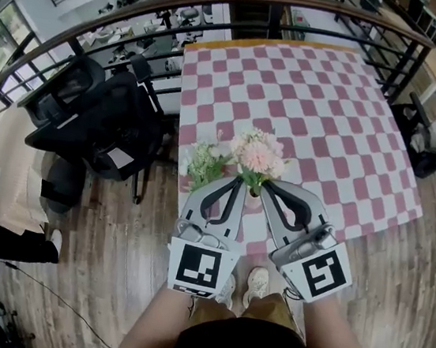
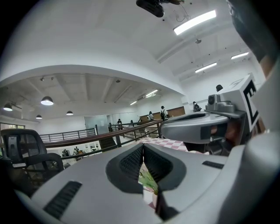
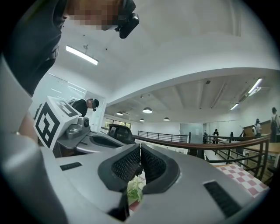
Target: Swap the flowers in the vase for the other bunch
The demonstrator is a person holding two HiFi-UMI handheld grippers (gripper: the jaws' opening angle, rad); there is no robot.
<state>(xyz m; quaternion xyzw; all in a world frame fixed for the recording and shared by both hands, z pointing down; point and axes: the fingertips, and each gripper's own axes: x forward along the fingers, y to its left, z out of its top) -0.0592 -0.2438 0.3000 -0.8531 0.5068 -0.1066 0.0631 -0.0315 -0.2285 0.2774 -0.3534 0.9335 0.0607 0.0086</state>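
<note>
A bunch of pink flowers (image 1: 260,154) stands near the front edge of the checked table (image 1: 331,104). A white and green bunch (image 1: 203,160) is just to its left. My left gripper (image 1: 238,181) and right gripper (image 1: 267,185) point side by side at the base of the pink bunch. A pale vase (image 1: 253,201) seems to sit between them, mostly hidden. In the left gripper view the left gripper (image 2: 143,148) is shut, with green leaves (image 2: 148,180) showing below it. In the right gripper view the right gripper (image 3: 140,148) is shut too, above white-green blooms (image 3: 134,189). I see no stem between either pair of pads.
A black office chair (image 1: 102,118) stands left of the table on the wooden floor. A dark curved railing (image 1: 222,19) runs behind the table's far edge. The person's shoes (image 1: 257,282) show below the grippers.
</note>
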